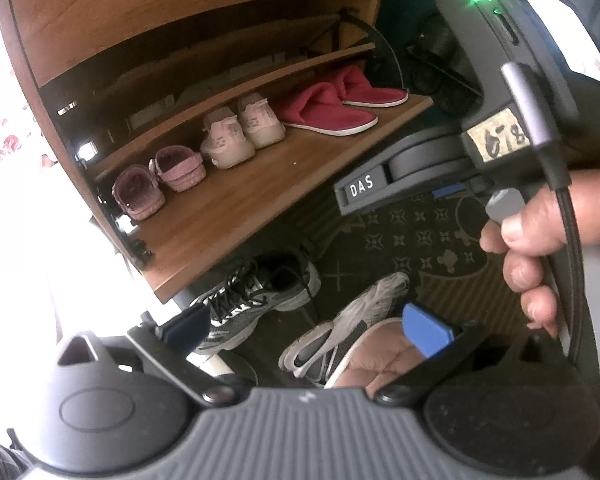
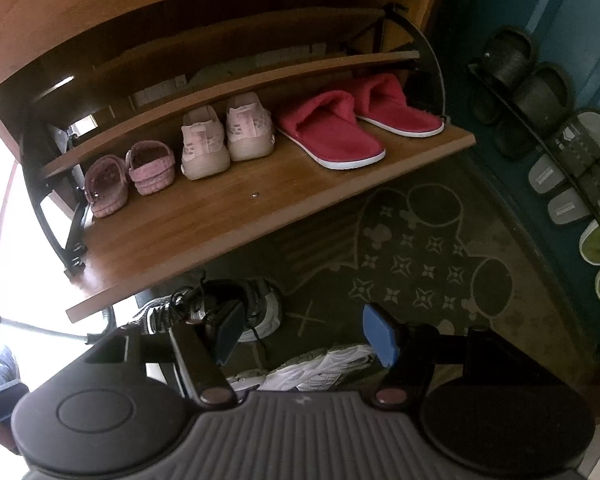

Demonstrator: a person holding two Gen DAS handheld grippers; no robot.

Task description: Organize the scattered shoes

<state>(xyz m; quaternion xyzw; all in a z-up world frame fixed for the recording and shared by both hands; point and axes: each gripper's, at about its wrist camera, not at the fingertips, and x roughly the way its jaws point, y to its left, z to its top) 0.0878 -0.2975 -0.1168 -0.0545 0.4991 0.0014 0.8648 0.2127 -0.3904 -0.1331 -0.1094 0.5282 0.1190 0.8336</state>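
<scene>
White letters "DAS" stand on the dark housing of the right gripper (image 1: 362, 191). Above them a worn paper label (image 1: 500, 140) carries handwritten figures, seemingly "618". The print on the grey slides (image 2: 560, 184) is unreadable.

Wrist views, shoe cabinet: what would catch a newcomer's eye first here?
The red slippers stand out first, at the right end of the wooden shelf, with pale pink sneakers and small pink clogs lined up to their left. Below the shelf, a black-laced sneaker and a grey-white sneaker lie loose on the patterned rug, in front of both open grippers.
</scene>
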